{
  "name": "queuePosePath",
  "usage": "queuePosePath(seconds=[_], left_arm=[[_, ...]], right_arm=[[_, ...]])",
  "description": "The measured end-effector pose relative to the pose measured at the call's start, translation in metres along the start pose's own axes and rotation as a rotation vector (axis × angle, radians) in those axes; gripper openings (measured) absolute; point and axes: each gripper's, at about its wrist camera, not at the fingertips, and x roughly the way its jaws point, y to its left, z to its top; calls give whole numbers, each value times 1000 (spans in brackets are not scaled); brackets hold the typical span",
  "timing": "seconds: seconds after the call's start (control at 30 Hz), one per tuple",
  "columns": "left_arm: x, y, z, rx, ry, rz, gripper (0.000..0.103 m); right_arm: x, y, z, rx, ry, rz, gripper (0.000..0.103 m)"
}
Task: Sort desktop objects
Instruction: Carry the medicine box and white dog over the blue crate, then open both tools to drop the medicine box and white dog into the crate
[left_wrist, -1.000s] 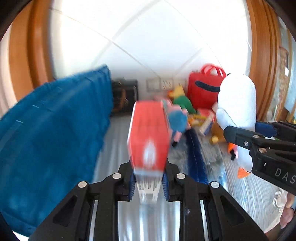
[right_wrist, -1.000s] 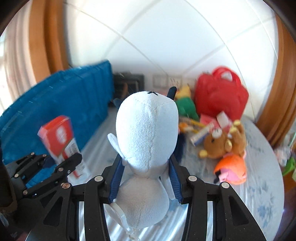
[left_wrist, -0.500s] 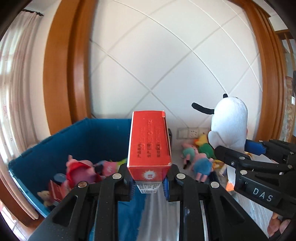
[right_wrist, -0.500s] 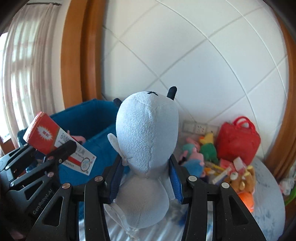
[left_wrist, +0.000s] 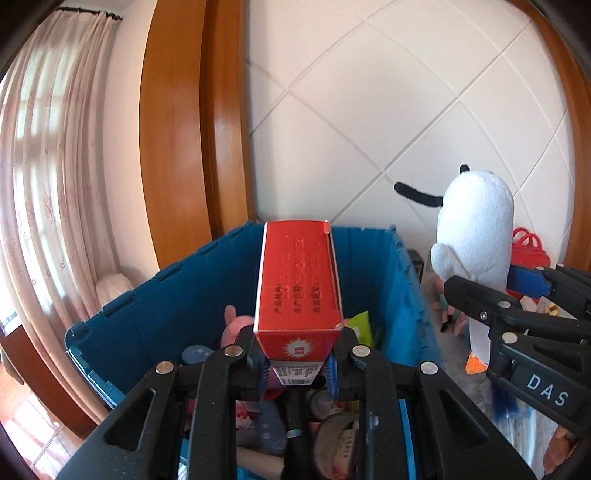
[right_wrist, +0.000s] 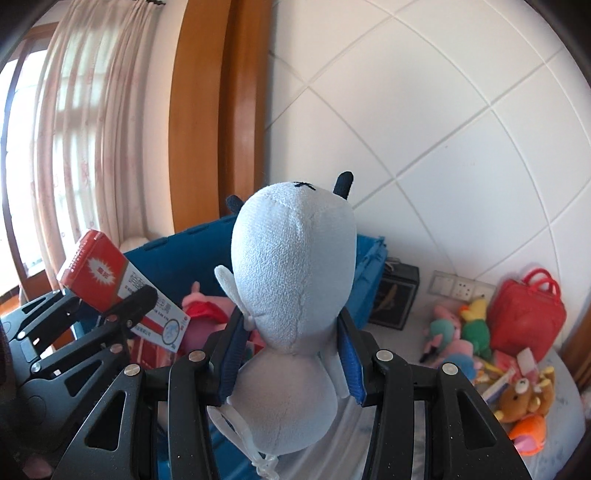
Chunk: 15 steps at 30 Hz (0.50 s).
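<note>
Box (left_wrist: 297, 295) clamped in left gripper (left_wrist: 297, 365), over near end of blue bin (left_wrist: 155, 306); light, crushable. Plush (right_wrist: 291, 295) clamped in right gripper (right_wrist: 291, 358), right of box; soft, gripped mid-body.

We can read only one word for certain: "DAS", in pale capitals on the black body of the right gripper (left_wrist: 524, 291), at the right edge of the left wrist view. The red box (left_wrist: 297, 284) carries rows of embossed characters on its top face and small print on its white end label, but we cannot make any of them out.
</note>
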Motion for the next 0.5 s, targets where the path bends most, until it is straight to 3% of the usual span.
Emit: queuePosePath(seconds=[0.17, 0.37, 0.43, 0.5], left_arm=[[36, 14, -1, 9, 70, -12, 23], [53, 17, -2, 19, 133, -42, 23], [59, 18, 2, 9, 154, -72, 24], [62, 21, 5, 5, 149, -62, 36]], right_arm=[[35, 15, 7, 18, 33, -9, 46], [65, 13, 8, 16, 67, -45, 47], [71, 13, 8, 16, 77, -58, 49], [77, 13, 8, 11, 81, -73, 63]])
